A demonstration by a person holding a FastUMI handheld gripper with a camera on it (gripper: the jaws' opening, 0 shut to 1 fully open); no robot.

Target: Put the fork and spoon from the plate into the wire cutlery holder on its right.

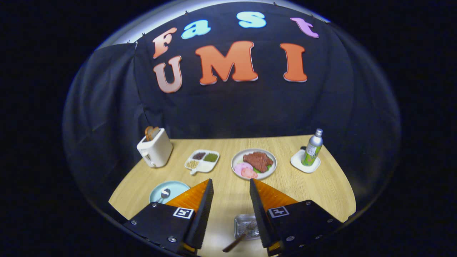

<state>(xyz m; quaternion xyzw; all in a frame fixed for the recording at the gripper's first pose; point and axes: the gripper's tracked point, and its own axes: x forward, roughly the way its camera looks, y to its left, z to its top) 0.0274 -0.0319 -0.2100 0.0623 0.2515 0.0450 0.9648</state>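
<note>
The gripper (231, 185) hangs above the wooden table (321, 192) with its fingers spread apart and nothing between them. Low in the frame, in the gap between the fingers, sits the wire holder (246, 225), with a dark handle (234, 244) slanting out of it, so one utensil appears to be in already; which one I cannot tell. At the lower left, partly behind the left finger, is the pale blue plate (175, 187) with the spoon (164, 194) lying on it. So the step in hand looks like going back for the spoon: swing left, come down over the plate, and close on the handle. The plate lies close to the table's rounded front-left edge, leaving little margin there. Toward the middle the wood is bare; the toaster (155, 148), divided dish (202, 160), food plate (254, 163) and bottle (312, 147) stand well back.
</note>
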